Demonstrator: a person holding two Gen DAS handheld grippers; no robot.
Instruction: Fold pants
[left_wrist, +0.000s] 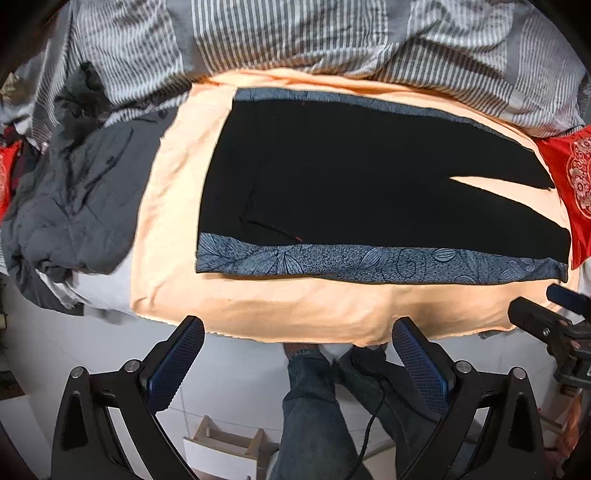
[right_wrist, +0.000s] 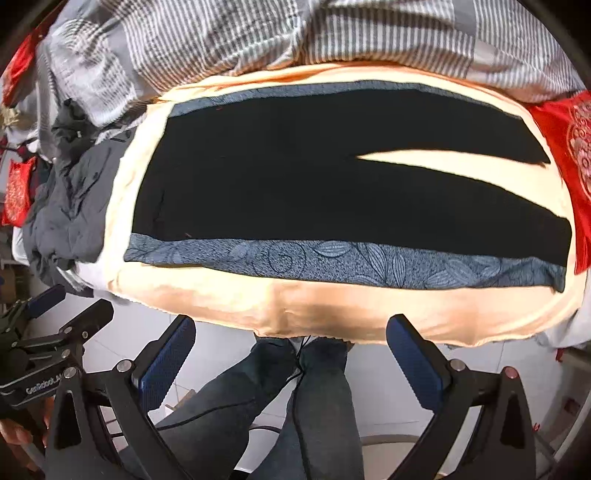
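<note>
Black pants (left_wrist: 351, 177) (right_wrist: 295, 177) with blue-grey patterned side stripes lie spread flat on a peach sheet (left_wrist: 295, 310) (right_wrist: 332, 314), waist to the left, both legs running right with a narrow gap between them. My left gripper (left_wrist: 299, 332) hovers open before the bed's near edge, nothing between its blue pads. My right gripper (right_wrist: 291, 330) is open too, held off the near edge, empty. Each gripper shows at the side of the other's view: the right one (left_wrist: 554, 317) and the left one (right_wrist: 55, 314).
A dark grey jacket (left_wrist: 74, 206) (right_wrist: 70, 214) is heaped left of the sheet. A striped grey-white duvet (left_wrist: 295, 37) (right_wrist: 295, 37) is bunched behind. A red embroidered cushion (left_wrist: 572, 184) (right_wrist: 569, 147) lies at the right. A person's jeans-clad legs (left_wrist: 314, 406) (right_wrist: 314, 387) stand below on white floor tiles.
</note>
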